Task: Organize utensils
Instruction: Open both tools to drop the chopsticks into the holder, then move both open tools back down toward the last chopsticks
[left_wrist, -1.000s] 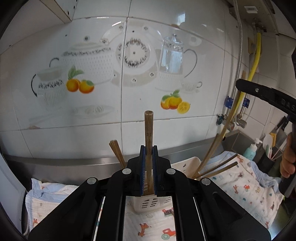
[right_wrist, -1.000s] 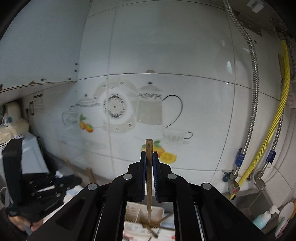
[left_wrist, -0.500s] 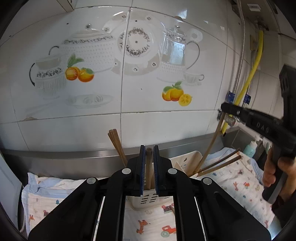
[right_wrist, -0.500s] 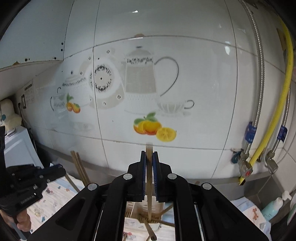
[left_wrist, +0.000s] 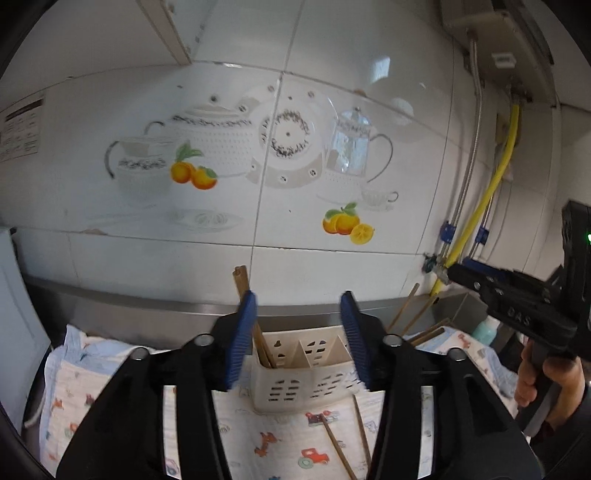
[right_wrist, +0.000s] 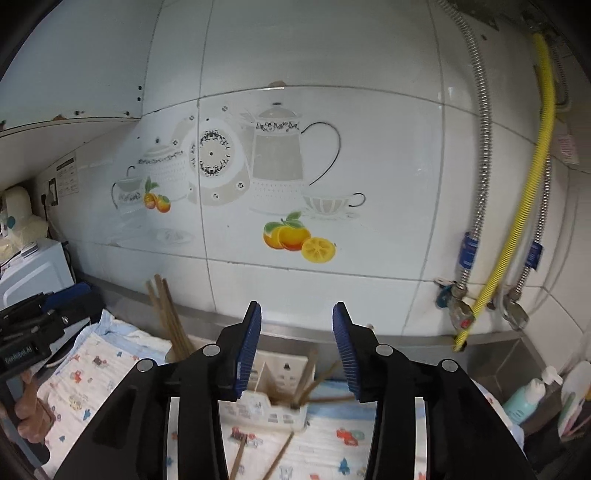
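A cream slotted utensil holder (left_wrist: 303, 373) stands on a printed cloth (left_wrist: 288, 443) by the tiled wall; it also shows in the right wrist view (right_wrist: 273, 398). Brown chopsticks (left_wrist: 255, 325) stand in its left compartment, others (left_wrist: 410, 314) lean out of its right side. My left gripper (left_wrist: 299, 332) is open and empty just above the holder. My right gripper (right_wrist: 297, 345) is open and empty above the holder's right end, where chopsticks (right_wrist: 310, 373) lean. Two loose chopsticks (left_wrist: 340, 450) lie on the cloth in front of the holder.
A steel ledge (left_wrist: 147, 306) runs along the wall behind the holder. A yellow hose (right_wrist: 517, 236) and metal pipes hang at the right. Bottles (right_wrist: 524, 402) stand at the far right. A white appliance (right_wrist: 29, 273) is at the left.
Both grippers held a chopstick upright, lowered it into the holder and opened. Each chopstick has left its jaws and both grippers now stand open.
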